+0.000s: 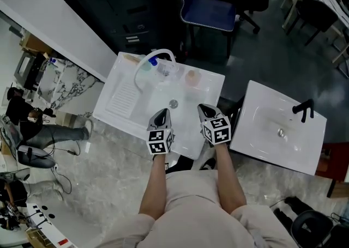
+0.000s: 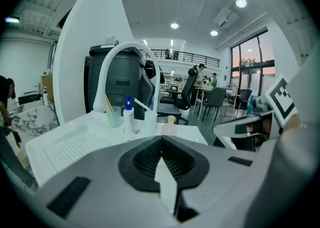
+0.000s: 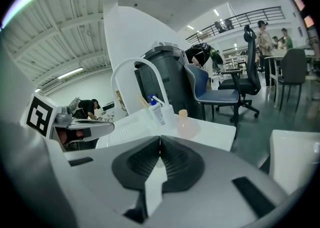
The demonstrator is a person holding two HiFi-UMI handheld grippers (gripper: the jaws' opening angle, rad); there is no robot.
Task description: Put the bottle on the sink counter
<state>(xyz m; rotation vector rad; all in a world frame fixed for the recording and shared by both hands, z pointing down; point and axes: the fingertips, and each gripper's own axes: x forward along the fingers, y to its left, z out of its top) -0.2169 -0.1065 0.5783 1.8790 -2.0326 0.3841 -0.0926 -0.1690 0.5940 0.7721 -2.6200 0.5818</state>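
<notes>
Left tool (image 1: pixel 161 112), right tool (image 1: pixel 205 108) shut, empty, at sink (image 1: pixel 128 124) near rim. Peach bottle (image 1: pixel 192 78), pump bottle (image 1: pixel 153 62) upright on surface (image 1: pixel 211 82) near faucet (image 1: pixel 140 67). Fits bottle just delivered or bottle awaiting pickup.

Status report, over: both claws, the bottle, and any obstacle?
Left claw shut, empty; right claw shut, empty. Pink bottle upright on sink counter, right of white faucet. Nothing blocks the way.

Left claw (image 1: pixel 161 115), right claw (image 1: pixel 205 111) side by side, closed, empty.
</notes>
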